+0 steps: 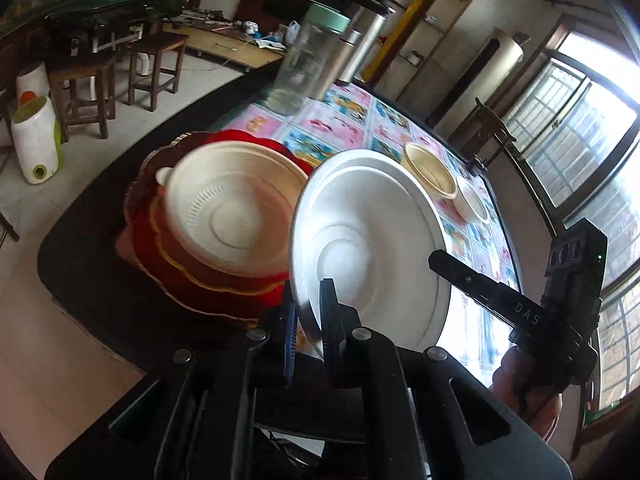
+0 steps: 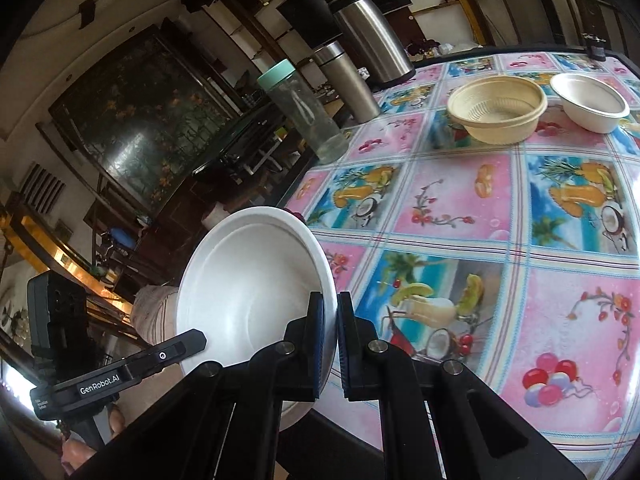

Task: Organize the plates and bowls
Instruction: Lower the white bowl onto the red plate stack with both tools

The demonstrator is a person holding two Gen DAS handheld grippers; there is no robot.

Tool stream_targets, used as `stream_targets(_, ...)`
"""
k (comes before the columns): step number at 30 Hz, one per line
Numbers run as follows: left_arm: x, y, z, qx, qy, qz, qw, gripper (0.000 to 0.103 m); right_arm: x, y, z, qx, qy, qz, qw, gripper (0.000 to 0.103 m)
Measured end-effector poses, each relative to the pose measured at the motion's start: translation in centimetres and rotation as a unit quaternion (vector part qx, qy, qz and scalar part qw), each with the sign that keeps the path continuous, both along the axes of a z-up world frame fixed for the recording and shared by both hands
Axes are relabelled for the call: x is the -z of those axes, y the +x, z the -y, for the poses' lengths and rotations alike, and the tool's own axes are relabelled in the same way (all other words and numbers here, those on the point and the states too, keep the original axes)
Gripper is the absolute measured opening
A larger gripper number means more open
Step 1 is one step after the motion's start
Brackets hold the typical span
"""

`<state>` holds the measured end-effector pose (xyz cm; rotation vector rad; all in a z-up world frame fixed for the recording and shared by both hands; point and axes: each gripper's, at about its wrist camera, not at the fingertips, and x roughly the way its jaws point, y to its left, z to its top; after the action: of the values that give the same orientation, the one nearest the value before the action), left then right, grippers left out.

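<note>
A white plate [image 1: 372, 240] hangs tilted above the table, held by both grippers. My left gripper [image 1: 310, 304] is shut on its near rim, and my right gripper [image 1: 434, 258] meets its right edge. In the right wrist view the right gripper [image 2: 330, 304] is shut on the white plate's [image 2: 248, 272] rim, and the left gripper [image 2: 200, 338] reaches in from the left. A cream plate [image 1: 232, 216] tops a stack of red scalloped plates [image 1: 200, 280] to the left. A beige bowl [image 2: 498, 108] and a white bowl [image 2: 590, 102] stand at the far side.
A clear jar with a mint lid [image 2: 304, 112], a slim steel flask [image 2: 346, 80] and a big steel thermos [image 2: 368, 32] stand at the table's far edge. The flowered tablecloth [image 2: 460, 208] covers the table. Wooden stools [image 1: 156, 64] stand on the floor beyond.
</note>
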<state>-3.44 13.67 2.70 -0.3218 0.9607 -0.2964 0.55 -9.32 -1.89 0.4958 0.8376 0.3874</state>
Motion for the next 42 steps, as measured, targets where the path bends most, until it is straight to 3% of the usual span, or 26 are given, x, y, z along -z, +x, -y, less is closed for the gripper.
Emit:
stream_targets(7, -0.3, 0.7, -3.8, -0.047, 0.006, 0.009, 0.9988, 0.008, -0.7, 2.9, -4.6, -0.027, -0.008, 0.001, 1.0, 0.007)
stream_targets(20, -0.7, 2.3, -5.0, -0.097, 0.085, 0.061, 0.9897, 0.008, -0.7, 6.0, -11.1, -0.037, -0.015, 0.005, 0.999, 0.008)
stream_targets(26, 0.3, 3.3, -3.9, -0.093, 0.118, 0.073, 0.9858, 0.008, 0.1, 6.6, -11.4, -0.016, -0.017, 0.008, 1.0, 0.008)
stream_targets(42, 0.8, 3.3, -2.8, -0.094, 0.142, 0.084, 0.9818, 0.009, 1.1, 6.8, -10.7, 0.012, -0.024, 0.011, 1.0, 0.009)
